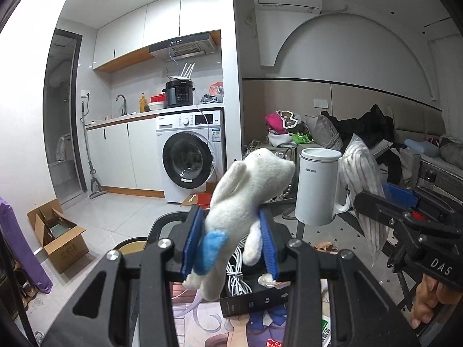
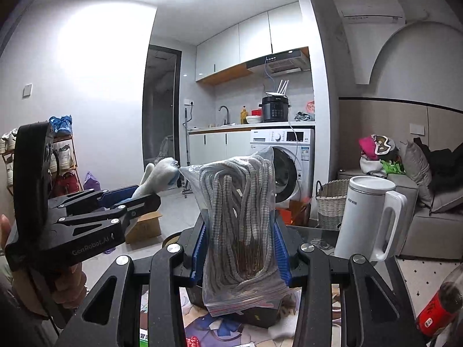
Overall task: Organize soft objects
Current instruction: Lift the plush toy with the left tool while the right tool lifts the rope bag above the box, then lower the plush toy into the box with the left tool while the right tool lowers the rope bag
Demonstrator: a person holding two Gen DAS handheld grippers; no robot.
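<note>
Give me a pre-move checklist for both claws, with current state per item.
1. Left claw holding the white plush toy: ok, both pads pinch its body.
2. Right claw holding the bagged cord bundle: ok, clamped between the pads.
3. Both items lifted off the table: ok.
4. Clearance between the claws: ok, apart in both views.
5. White kettle near the right claw's path: not ok, it stands close beside it.
6. Drop-off spot for soft items: cannot tell; the wicker basket is one candidate.

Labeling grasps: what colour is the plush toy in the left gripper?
White plush toy with a blue patch; clearest in the left wrist view.
</note>
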